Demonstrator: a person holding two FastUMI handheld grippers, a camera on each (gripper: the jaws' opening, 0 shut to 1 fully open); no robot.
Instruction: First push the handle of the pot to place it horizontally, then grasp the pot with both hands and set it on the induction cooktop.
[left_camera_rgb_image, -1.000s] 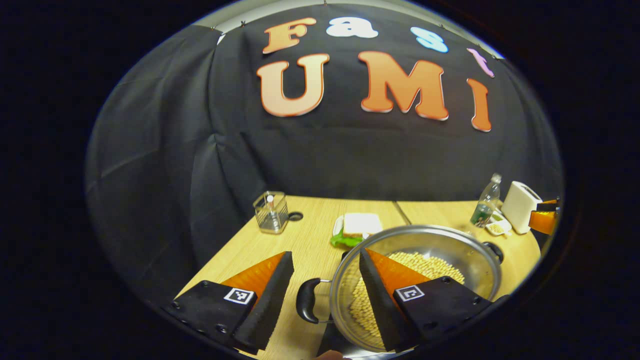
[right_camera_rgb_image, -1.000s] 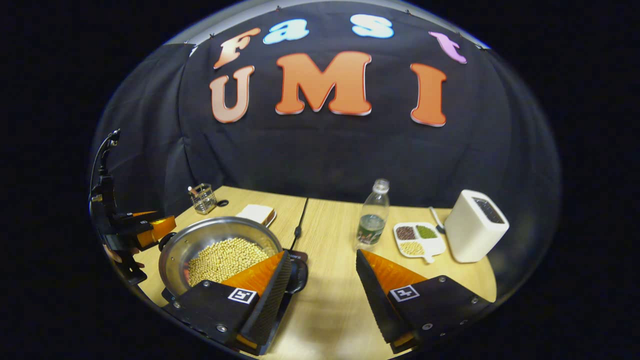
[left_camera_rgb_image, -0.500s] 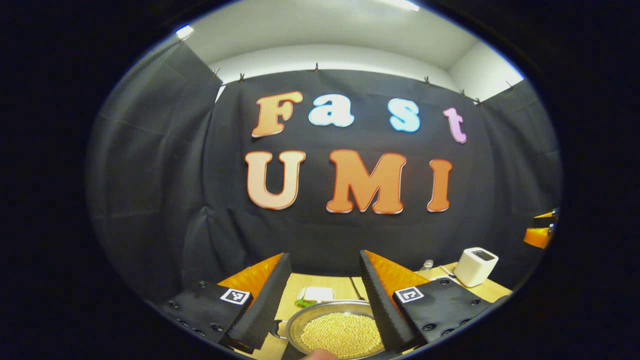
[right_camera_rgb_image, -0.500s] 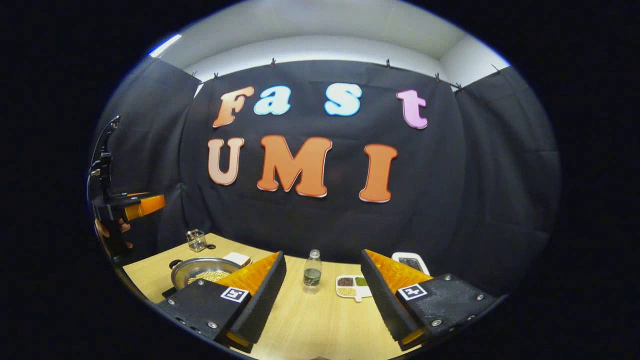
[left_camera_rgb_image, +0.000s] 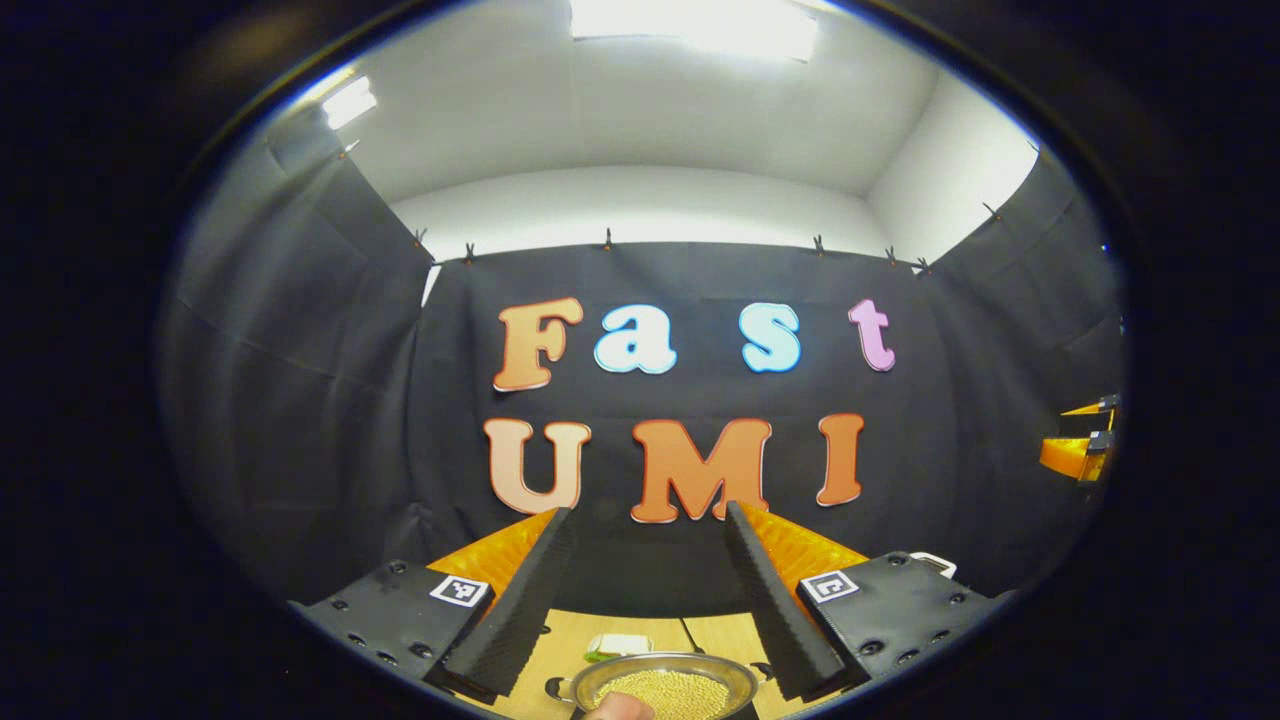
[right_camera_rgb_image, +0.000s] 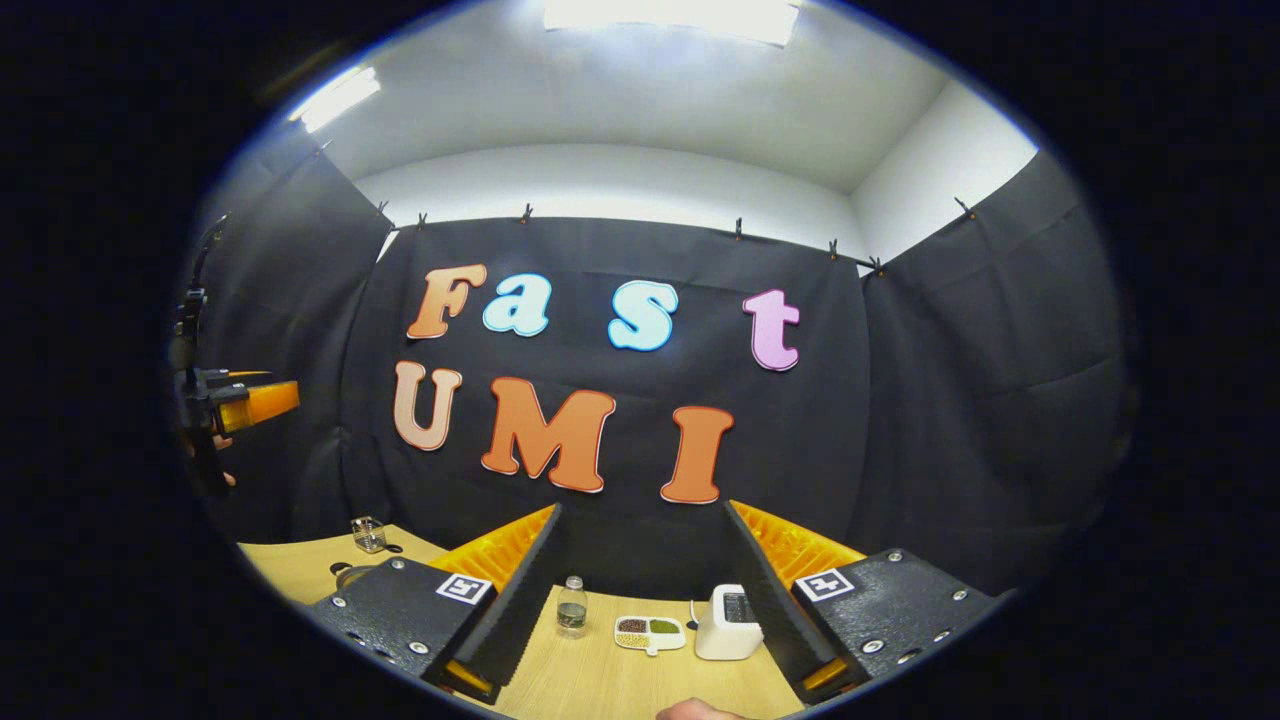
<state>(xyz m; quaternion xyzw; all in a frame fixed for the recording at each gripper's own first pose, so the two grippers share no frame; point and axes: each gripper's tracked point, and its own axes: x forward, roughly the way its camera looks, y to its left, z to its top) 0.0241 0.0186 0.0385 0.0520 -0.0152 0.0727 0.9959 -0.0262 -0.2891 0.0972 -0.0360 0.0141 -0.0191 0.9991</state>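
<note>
Black cloth walls (right_camera_rgb_image: 960, 400) stand under a white ceiling (left_camera_rgb_image: 640, 120) (two lights glow there), behind a wooden table (right_camera_rgb_image: 600, 680).

- Your wooden table (right_camera_rgb_image: 600, 680) carries a water bottle (right_camera_rgb_image: 572, 606), a divided dish of beans (right_camera_rgb_image: 649, 632) and a white toaster (right_camera_rgb_image: 730, 623).
- At its far left stands a wire basket (right_camera_rgb_image: 368, 533).
- The pot (left_camera_rgb_image: 665, 684) of beans sits on a dark base, with a white dish (left_camera_rgb_image: 618, 645) behind it.

One pot (left_camera_rgb_image: 664, 686), one bottle (right_camera_rgb_image: 572, 606), one toaster (right_camera_rgb_image: 727, 624), one sectioned dish (right_camera_rgb_image: 649, 633), one wire basket (right_camera_rgb_image: 368, 533).
</note>
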